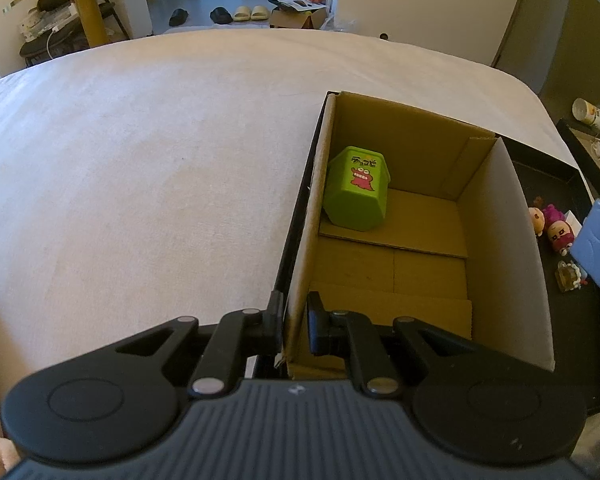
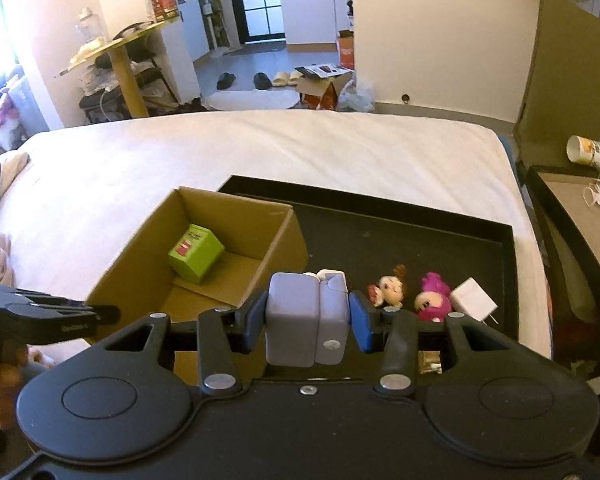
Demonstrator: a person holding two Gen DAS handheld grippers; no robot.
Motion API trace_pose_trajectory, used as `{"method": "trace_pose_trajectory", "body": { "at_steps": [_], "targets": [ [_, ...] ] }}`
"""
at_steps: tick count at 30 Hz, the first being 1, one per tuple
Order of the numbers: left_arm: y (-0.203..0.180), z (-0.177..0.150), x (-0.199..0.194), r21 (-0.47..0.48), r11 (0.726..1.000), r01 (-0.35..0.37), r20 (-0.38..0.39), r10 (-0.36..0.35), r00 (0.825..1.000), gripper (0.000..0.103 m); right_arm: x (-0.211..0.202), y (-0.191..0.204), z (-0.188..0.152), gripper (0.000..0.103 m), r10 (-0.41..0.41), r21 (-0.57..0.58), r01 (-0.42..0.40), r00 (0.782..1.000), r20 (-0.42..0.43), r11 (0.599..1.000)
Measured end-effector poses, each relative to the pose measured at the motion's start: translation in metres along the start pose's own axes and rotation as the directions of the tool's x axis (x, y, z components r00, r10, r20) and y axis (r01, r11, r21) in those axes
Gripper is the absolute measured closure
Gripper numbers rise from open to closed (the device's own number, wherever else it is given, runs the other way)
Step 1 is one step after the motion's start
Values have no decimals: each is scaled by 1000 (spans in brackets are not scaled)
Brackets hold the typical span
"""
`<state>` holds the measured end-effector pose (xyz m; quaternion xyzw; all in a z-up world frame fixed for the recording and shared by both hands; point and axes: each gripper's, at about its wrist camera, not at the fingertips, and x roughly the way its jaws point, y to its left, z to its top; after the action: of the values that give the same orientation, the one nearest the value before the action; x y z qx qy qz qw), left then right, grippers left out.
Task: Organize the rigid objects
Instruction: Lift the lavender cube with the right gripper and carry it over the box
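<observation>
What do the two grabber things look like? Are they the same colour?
Nearly. Both are black plastic with ribbed tops, two round discs, jointed bars and silver rivets. The left gripper has black finger pads. The right gripper has blue pads. No cables or sleeves show.

The cardboard box is set on the tray on the bed, ahead-left of the right tongs. The container is held inside it; the figures are ranged ahead-right.
</observation>
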<state>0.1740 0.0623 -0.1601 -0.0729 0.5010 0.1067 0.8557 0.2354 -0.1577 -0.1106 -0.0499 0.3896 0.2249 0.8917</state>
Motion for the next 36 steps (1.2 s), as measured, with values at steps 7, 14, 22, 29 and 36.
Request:
{"method": "trace_pose_trajectory", "body": {
  "at_steps": [7,14,22,29,36],
  "targets": [
    [0,-2,-1,10,1000,5,5,-5,1000,93,-4,24,11,59,54,-45,-53,998,14,998],
    [2,-2,-1,3,1000,15,6,-15,1000,93,1,44,21,59,83,-70,-81,996,18,994],
    [5,-1,-2,-6,1000,30,8,-30,1000,93,13,64,25,59,105,-104,-104,994,4,989],
    [10,-2,-3,-16,999,46,12,-45,999,93,31,78,22,59,111,-122,-115,993,-39,986],
    [11,-1,-2,-18,999,49,11,-49,999,93,44,86,14,59,100,-152,-110,992,-77,982]
  ]
}}
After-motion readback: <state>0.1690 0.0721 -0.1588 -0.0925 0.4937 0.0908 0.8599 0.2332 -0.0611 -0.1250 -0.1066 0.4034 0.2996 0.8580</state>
